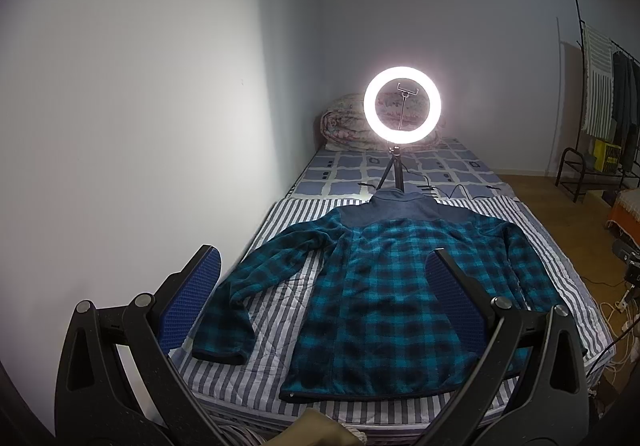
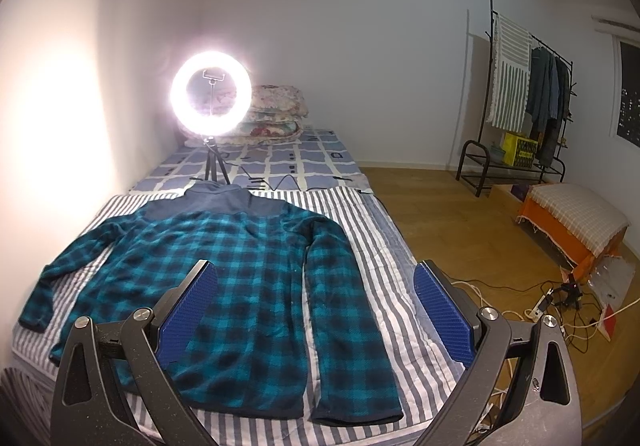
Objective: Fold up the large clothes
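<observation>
A teal plaid fleece jacket (image 2: 224,286) lies spread flat, sleeves out, on the striped quilt (image 2: 380,266) covering the bed, collar toward a lit ring light (image 2: 211,94). Both tongs hang above its near hem, apart from it: the left tongs (image 1: 324,274) and right tongs (image 2: 314,278) gape wide, holding nothing.

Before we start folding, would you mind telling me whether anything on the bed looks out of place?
The lit ring light on a tripod stands on the bed just beyond the teal plaid fleece jacket's collar, its black cable trailing alongside. The jacket lies flat, sleeves spread.
</observation>
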The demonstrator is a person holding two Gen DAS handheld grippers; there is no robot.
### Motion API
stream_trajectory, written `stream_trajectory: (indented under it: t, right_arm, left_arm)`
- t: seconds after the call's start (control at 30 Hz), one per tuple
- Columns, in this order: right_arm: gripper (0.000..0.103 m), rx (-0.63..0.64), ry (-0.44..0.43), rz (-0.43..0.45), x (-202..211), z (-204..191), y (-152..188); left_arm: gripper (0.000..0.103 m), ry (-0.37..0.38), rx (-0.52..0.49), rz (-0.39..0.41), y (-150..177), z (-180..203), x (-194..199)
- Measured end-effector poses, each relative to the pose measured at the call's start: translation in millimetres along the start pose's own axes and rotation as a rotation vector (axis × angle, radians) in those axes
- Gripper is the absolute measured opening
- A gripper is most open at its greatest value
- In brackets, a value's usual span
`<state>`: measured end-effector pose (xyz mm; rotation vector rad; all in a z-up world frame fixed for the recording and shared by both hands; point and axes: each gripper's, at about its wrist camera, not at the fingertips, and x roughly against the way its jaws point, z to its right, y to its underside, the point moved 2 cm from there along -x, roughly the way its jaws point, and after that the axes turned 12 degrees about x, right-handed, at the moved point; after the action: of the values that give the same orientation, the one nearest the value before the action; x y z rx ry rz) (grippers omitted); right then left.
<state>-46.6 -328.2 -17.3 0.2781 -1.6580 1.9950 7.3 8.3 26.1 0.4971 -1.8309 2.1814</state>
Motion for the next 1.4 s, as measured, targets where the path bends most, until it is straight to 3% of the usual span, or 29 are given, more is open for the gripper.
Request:
stream_trajectory:
  t: [1.1,1.4]
  right_arm:
    - [0.099,0.004,-0.003,-0.002,-1.8,-3.6,-2.1]
    - [0.099,0.006,0.001,-0.017,-6.9,-11.1,-3.9]
  left_arm:
    - [0.103,-0.003,-0.004,0.011,5.0,-5.9,-2.8]
    - [0.103,-0.025,-0.004,0.006,11.5,-23.5,-18.4]
